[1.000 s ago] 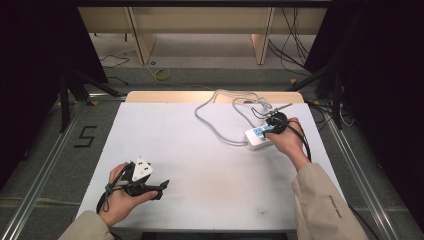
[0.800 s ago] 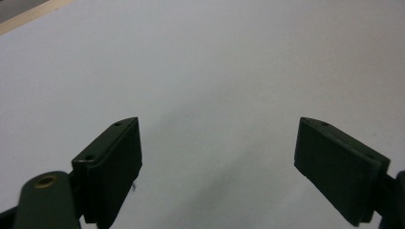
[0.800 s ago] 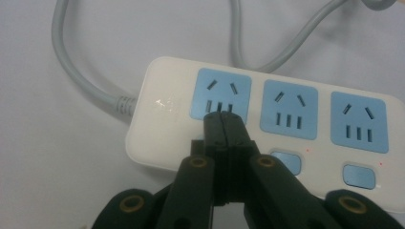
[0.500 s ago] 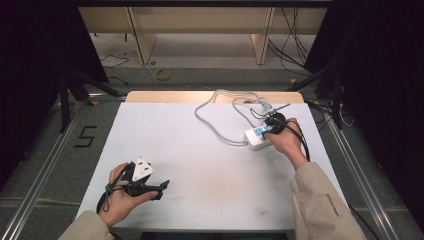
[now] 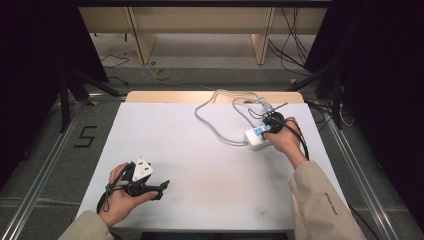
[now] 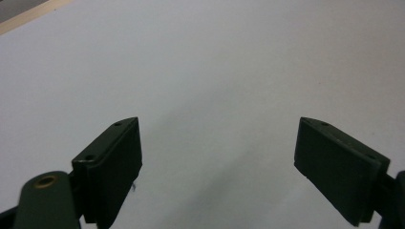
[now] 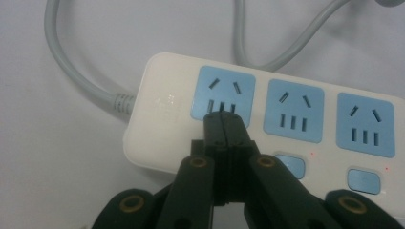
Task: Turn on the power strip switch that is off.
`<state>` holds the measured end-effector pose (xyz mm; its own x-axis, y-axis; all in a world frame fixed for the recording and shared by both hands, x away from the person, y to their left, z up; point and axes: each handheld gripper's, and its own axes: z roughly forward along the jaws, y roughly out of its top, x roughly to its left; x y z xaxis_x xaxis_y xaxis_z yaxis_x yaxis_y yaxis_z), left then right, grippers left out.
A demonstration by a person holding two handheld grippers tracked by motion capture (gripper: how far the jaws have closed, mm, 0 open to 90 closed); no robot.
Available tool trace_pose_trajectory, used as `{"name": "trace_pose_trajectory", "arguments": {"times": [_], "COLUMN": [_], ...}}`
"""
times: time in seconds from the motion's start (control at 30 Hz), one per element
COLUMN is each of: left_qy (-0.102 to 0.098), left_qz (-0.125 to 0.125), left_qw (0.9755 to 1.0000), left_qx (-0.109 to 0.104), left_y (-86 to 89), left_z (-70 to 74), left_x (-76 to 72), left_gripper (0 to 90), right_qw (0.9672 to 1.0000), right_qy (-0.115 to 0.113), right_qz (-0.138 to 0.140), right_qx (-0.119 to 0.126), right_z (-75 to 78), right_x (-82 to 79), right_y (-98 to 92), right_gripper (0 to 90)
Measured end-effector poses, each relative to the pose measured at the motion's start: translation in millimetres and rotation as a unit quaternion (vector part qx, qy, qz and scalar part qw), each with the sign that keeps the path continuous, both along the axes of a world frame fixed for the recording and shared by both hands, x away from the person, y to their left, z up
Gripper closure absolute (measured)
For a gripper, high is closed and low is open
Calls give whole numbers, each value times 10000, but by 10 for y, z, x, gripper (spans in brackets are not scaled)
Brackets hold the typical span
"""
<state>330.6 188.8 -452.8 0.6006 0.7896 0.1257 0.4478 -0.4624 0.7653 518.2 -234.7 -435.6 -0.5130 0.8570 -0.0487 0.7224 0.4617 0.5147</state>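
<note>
White counter (image 5: 200, 165) stood in a dark room with a pale floor and loose cables behind it; the power strip (image 5: 258, 138) lay toward the counter's far right, its grey cord (image 5: 212, 120) looping off toward the far edge. Right claw (image 7: 223, 120) was fully closed with nothing between its jaws, tips sitting on or just over the strip's end socket (image 7: 223, 93), contact not resolvable. Left claw (image 6: 217, 162) was held at the near left, well apart from the strip, jaws wide open over bare counter, gripping nothing.
</note>
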Motion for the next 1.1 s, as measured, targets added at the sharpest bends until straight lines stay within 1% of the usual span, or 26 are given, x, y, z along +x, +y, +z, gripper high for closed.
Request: {"name": "trace_pose_trajectory", "arguments": {"times": [0.13,0.47,0.77,0.93,1.1], "left_qy": [-5,-2,0,-3,1], "left_qz": [-1,-11,-30,-39,-35], "left_qw": [10000,10000,10000,10000,10000], "left_qx": [0,-5,20,35,37], "left_y": [-2,-9,-11,-14,-17], "left_z": [1,1,3,3,2], "left_x": [-3,-4,-7,-5,-5], "left_gripper": [161,161,161,161,161], "right_qw": [9999,9999,9996,9997,9996], "right_qy": [76,128,104,135,98], "right_qz": [-1,-29,12,9,-6], "right_qx": [-68,-93,-249,-225,-272], "right_z": [5,0,-4,-7,-12], "right_x": [8,19,16,22,19], "right_y": [10,23,54,51,66], "right_gripper": [900,900,900,900,900]}}
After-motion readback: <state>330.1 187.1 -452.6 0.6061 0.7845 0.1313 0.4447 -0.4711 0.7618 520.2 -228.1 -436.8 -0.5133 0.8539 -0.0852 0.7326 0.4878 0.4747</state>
